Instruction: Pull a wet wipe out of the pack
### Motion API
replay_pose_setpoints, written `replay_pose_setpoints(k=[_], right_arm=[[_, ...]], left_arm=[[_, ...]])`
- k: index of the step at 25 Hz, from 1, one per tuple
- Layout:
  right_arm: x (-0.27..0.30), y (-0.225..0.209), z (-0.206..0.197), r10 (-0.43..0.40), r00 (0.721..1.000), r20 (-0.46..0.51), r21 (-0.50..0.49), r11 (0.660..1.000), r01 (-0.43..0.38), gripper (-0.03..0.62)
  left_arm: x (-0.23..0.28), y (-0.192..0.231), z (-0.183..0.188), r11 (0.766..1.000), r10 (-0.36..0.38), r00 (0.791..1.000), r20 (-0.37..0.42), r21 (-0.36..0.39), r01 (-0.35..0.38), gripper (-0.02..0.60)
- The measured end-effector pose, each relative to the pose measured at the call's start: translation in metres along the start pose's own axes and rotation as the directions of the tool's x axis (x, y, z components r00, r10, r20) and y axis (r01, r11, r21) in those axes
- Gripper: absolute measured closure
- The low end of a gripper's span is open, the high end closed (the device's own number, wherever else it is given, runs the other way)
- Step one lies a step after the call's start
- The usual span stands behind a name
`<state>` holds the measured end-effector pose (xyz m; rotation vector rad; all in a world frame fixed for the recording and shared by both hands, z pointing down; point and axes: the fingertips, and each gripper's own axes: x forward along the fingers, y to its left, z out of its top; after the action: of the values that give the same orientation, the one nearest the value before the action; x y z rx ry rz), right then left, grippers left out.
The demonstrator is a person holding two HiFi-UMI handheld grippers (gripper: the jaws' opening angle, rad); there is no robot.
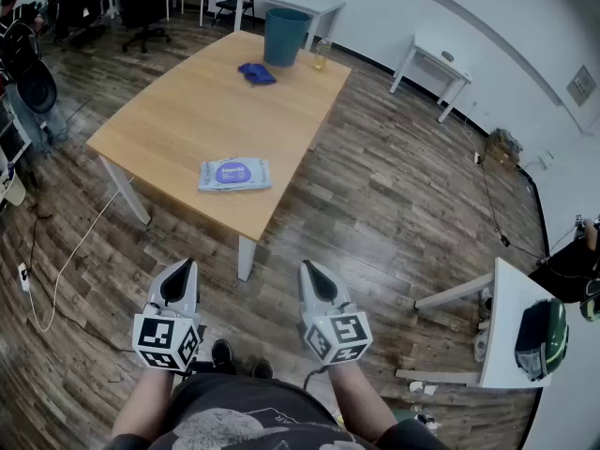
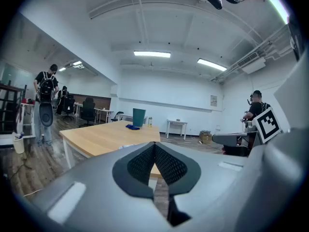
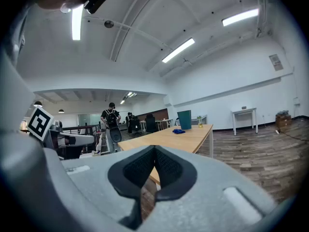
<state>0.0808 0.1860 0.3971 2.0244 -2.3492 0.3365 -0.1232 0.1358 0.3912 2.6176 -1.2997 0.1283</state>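
A: What is the biggest thing here?

B: The wooden floor (image 1: 403, 204). On it stands a light wooden table (image 1: 169, 120) with white legs, ahead of the person.

A: And what is on the table?

B: The largest thing is a teal bin (image 1: 286, 36). It stands upright near the far edge.

A: Where are the two tools?

B: The left gripper (image 1: 185, 270) and the right gripper (image 1: 309, 270) are held low, side by side, close to the person's body. They are over the floor, before the near corner of the table. Both point toward the table.

A: Are the jaws apart?

B: No. On each gripper the dark pads are pressed together, and nothing is between them.

A: Where is the wet wipe pack (image 1: 234, 173)?

B: It lies flat on the table, near the front edge, well apart from both grippers. Nothing touches it.

A: Anything smaller?

B: A crumpled blue cloth (image 1: 256, 73) lies just before the bin. A small bottle (image 1: 322, 56) stands just beside the bin, at the table edge.
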Motion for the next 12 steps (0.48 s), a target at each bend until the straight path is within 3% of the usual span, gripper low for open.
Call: replay_pose_setpoints(k=[12], right_arm=[[0.008,0.011,-0.007,0.008,0.999,-0.04,0.003,1.0,-0.008,0.603]], left_arm=[[-0.003,0.008,0.001,1.0,-0.001,1.0,0.001,0.004,0.001,0.563]])
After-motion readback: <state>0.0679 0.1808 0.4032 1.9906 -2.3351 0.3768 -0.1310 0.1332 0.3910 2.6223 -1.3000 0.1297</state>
